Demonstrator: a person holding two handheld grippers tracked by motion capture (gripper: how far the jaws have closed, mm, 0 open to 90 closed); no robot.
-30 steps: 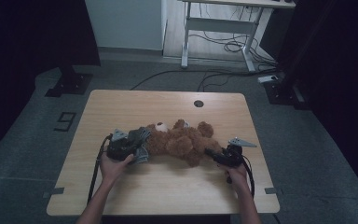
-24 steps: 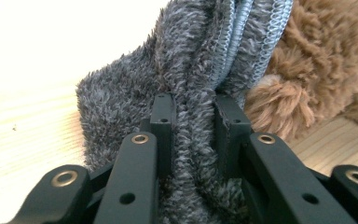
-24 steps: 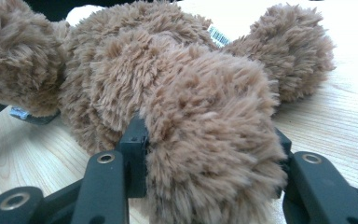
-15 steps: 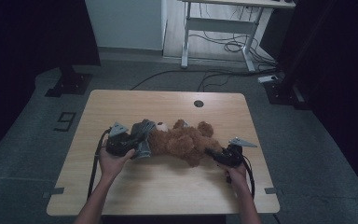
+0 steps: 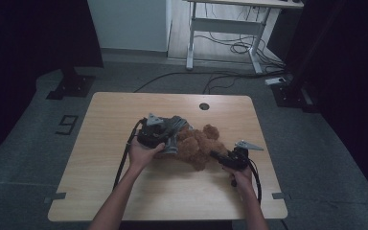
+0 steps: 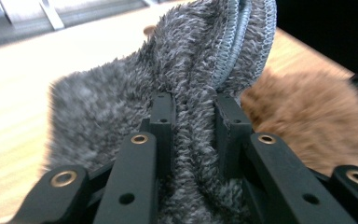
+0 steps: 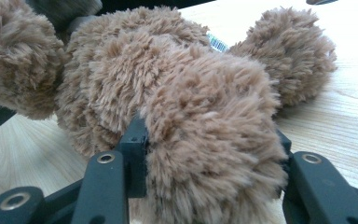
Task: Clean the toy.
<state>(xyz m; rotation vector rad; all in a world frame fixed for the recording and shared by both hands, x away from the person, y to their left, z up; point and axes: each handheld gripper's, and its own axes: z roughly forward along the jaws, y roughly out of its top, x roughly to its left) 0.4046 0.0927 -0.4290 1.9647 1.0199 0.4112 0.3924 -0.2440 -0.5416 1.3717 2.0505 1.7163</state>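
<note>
Grey fleece cloth (image 6: 186,93) is pinched by the left gripper (image 5: 165,136), held at 9 o'clock of the brown plush bear (image 5: 196,146); its limb is clamped by the right gripper (image 5: 218,155) at 4 o'clock.

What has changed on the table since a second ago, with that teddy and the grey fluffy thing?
The left claw, shut on the grey fleece garment, has carried it farther from the person and toward the middle, so it now bunches up over the brown teddy bear. Nothing was let go. The right claw stays clamped on a paw of the bear, and the bear lies where it was on the wooden table.
</note>
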